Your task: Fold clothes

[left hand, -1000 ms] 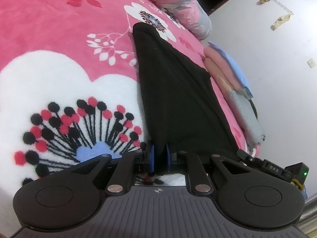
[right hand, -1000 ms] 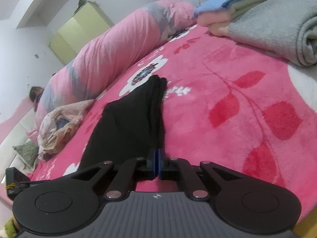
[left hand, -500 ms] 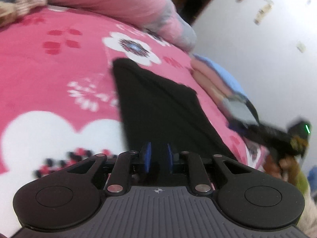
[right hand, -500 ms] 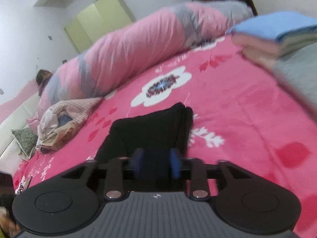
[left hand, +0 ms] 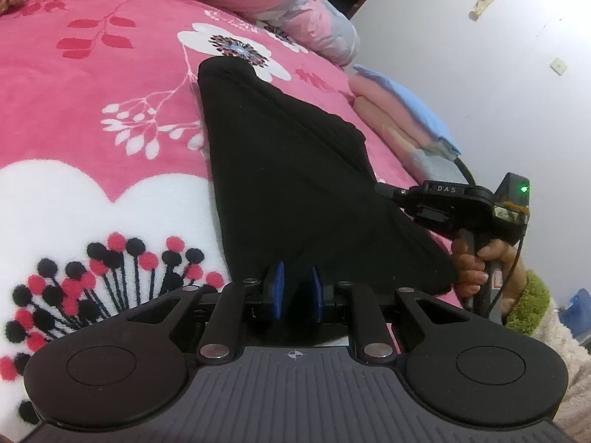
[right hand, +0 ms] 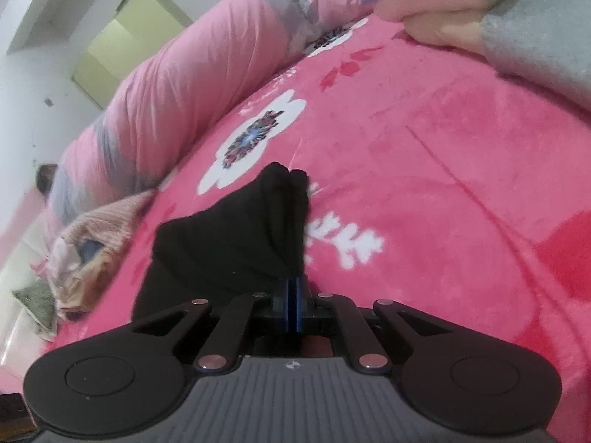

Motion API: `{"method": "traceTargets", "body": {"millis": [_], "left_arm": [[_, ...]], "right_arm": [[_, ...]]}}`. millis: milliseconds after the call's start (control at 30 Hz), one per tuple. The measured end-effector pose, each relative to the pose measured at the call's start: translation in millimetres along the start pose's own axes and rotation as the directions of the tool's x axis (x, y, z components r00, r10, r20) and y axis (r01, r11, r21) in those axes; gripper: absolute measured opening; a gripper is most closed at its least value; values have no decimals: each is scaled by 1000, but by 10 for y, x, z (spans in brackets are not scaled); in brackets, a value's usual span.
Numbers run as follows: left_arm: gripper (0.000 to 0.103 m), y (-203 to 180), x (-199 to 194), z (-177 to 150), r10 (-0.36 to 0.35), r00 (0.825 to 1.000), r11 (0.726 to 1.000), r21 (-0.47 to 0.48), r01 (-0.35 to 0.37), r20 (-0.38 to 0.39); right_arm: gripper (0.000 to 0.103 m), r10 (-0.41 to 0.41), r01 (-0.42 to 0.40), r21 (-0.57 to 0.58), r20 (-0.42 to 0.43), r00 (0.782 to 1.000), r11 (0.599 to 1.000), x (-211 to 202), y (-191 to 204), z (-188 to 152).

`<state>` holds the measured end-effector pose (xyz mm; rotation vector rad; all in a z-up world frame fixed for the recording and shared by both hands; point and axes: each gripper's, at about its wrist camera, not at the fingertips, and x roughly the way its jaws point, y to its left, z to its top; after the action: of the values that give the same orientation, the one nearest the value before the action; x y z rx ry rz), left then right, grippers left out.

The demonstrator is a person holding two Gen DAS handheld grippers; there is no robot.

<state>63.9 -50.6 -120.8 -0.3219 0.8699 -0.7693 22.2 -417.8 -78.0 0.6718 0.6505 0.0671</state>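
Both grippers clamp the near edge of the black garment [left hand: 288, 170], on the pink floral blanket [left hand: 92, 85] of the bed. Left gripper [left hand: 297, 291]: jaws a narrow gap apart, a bunched fold of cloth pinched between the blue pads [left hand: 277, 288]. Right gripper [right hand: 293, 306]: jaws have just been closing, now nearly together on a thin edge of cloth. The left wrist view shows the right gripper at the garment's right edge, hand [left hand: 476, 265] on its handle.

Two holds on one edge likely keep it taut for carrying over in the next fold.

Garment: dark ribbed knit, already doubled lengthwise, tapering to a narrow far end by the white flower. A stack of folded clothes [left hand: 402, 114] lies well apart to the right.
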Motion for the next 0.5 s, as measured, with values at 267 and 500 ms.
{"method": "traceTargets", "body": {"millis": [267,500], "left_arm": [[17,10,11,3,-10,1000,1000,9,10,1],[17,19,33,0,-15,1000,1000,6,15,4]], "right_arm": [[30,24,-19,-71,59,998,997,-67,182,378],[15,-42,49,-181,46,998,982,483,281,584]]}}
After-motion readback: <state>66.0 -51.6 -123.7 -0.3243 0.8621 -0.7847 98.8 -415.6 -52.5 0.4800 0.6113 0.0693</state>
